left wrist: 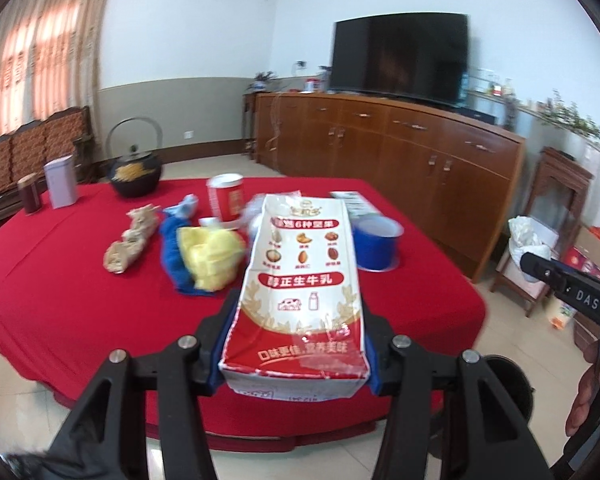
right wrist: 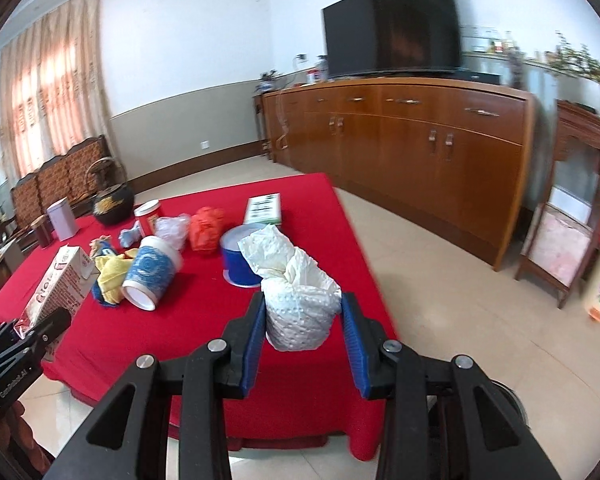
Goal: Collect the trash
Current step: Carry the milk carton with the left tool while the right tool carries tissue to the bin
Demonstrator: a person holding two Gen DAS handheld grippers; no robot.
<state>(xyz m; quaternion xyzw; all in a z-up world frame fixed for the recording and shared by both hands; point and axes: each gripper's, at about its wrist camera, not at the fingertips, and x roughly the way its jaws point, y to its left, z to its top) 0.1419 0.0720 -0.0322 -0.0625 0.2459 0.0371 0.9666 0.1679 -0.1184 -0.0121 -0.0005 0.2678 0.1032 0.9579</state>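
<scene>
The left gripper [left wrist: 300, 320] clamps a milk carton [left wrist: 300, 284]; the right gripper [right wrist: 302, 322] pinches a tissue wad [right wrist: 296, 300]. Both items are lifted above the near table [right wrist: 204, 344] edge. Cups [right wrist: 152, 276], wrappers and cloth remain farther back, so collection looks barely begun.

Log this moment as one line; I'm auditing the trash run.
left gripper: shut on carton | right gripper: shut on tissue | both held above table | cups, wrappers left on cloth
</scene>
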